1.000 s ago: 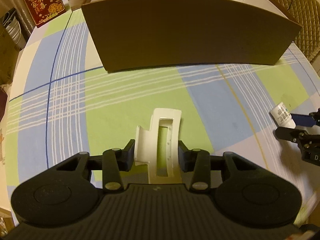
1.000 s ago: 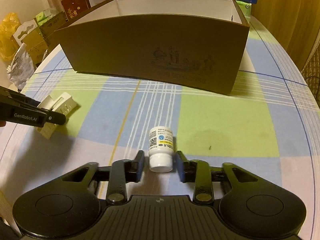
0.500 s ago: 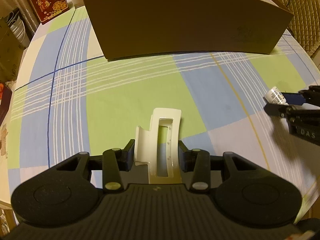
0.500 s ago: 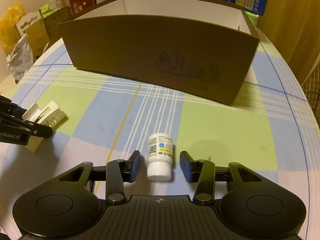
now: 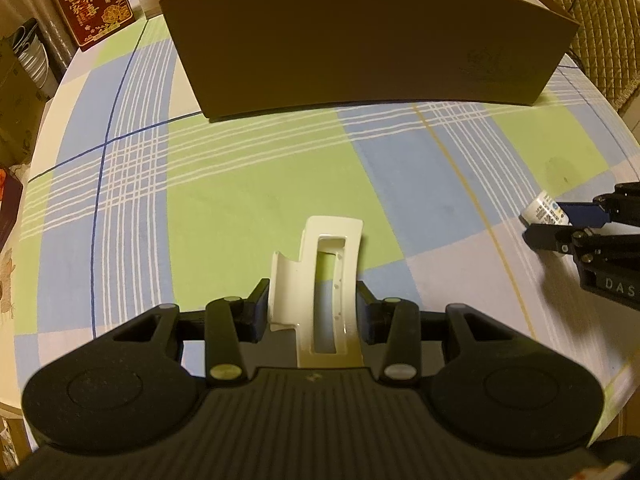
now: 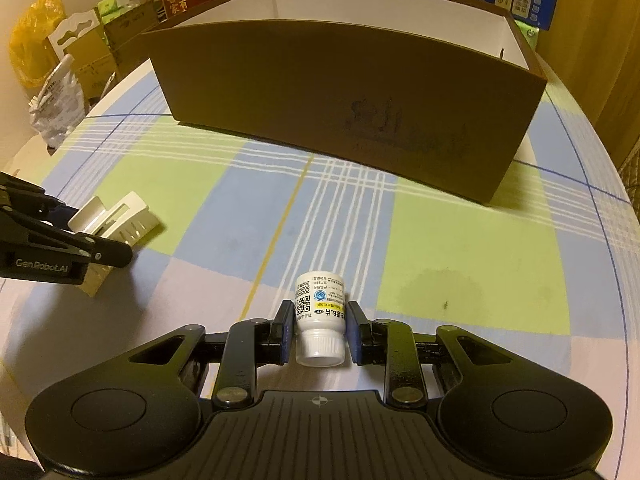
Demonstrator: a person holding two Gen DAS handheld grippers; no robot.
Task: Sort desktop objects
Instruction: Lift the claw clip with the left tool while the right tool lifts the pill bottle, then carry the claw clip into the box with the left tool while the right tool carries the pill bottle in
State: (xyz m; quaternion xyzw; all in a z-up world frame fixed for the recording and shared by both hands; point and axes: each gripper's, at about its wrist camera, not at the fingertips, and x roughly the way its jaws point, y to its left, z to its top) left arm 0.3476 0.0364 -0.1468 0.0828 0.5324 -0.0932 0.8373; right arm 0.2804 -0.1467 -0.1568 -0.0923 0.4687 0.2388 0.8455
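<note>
Your right gripper (image 6: 319, 332) has just been closing on the lying white bottle (image 6: 319, 317), your left gripper (image 5: 312, 310) holds the white clip (image 5: 320, 280), and the round bottle may roll out when you lift.

Glossy white plastic clip (image 5: 332, 276); matt cardboard box (image 5: 360, 40)

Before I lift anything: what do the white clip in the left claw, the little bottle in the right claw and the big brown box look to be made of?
White hollow-framed clip: apparently hard moulded plastic, glossy, with sheen along its edges. Small white bottle: likely smooth plastic, with a ribbed cap and printed paper-like label. Large brown open-topped box: probably cardboard, matt brown outside, white inside, with thin straight walls.
</note>
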